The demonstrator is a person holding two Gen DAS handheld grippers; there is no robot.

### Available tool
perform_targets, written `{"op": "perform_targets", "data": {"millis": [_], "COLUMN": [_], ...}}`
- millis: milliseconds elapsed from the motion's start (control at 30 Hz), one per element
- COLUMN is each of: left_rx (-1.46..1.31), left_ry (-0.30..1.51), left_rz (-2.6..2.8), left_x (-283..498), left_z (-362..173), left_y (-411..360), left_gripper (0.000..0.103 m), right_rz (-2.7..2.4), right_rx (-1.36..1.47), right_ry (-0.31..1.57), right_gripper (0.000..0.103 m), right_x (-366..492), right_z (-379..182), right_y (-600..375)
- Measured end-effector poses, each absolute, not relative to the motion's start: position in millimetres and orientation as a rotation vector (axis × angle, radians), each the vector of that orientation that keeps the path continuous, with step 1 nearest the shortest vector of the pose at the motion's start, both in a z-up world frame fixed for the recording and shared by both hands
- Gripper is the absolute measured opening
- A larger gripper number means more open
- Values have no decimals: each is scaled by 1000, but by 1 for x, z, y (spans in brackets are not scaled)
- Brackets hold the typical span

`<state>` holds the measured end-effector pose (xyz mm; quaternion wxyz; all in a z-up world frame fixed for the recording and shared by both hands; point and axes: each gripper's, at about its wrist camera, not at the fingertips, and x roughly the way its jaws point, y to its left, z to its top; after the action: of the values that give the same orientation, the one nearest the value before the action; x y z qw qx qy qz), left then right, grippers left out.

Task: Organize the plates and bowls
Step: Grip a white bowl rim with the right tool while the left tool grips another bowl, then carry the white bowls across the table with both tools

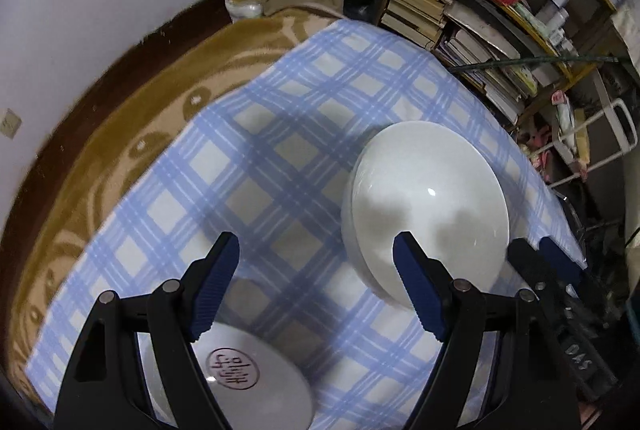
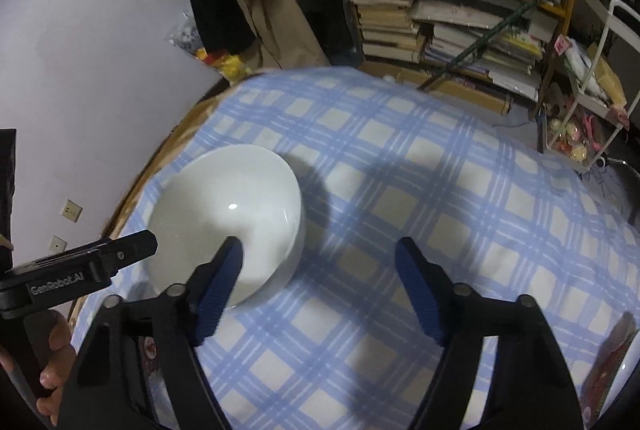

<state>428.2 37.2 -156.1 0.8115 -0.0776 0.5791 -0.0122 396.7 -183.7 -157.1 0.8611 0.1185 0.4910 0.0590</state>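
Blue ribbed pads (image 1: 216,290) of the left gripper (image 1: 320,278) stand apart with nothing between them, as do those of the right gripper (image 2: 320,286); the glossy white ceramic bowl (image 1: 428,205) sits upright on the blue-and-white checked cloth (image 1: 280,149), just beyond the left gripper's right-hand finger at centre right. A good pick would probably bring one pad inside the rim and one outside, then close squarely. Low in that frame, an upturned white stamped dish (image 1: 248,382) lies under the fingers.
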Motion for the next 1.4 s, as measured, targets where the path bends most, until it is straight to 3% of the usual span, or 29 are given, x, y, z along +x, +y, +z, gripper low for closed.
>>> {"op": "perform_targets", "data": {"millis": [100,167,300,367,467,700,1400], "left_rx": [-231,-265,-270,-222,-156,-64,-46], "left_ry": [1264,1271,1268,1251,1231,1228,1226], "left_rz": [-12,-12,-49,-58,-73,-65,-170], "left_x": [432,431,429,428,426,416,344], "left_z": [-167,-169,-171,-171,-171,-159,-124], "left_y": [44,46,40,32,19,9,-37], "left_gripper": [76,51,35,22,9,8,8], "right_rz": [122,138,184,203,191,197,162], "right_rx": [268,309,378,395,367,123,164], "right_ry": [1082,1130,1170,1180,1193,1205,1149], "right_gripper": [69,62,47,32,26,25,23], "right_x": [403,406,405,403,399,379,310], "right_z": [-169,-177,-191,-195,-196,-183,-137], "right_y": [-179,-177,-172,-168,-161,-140,-193]}}
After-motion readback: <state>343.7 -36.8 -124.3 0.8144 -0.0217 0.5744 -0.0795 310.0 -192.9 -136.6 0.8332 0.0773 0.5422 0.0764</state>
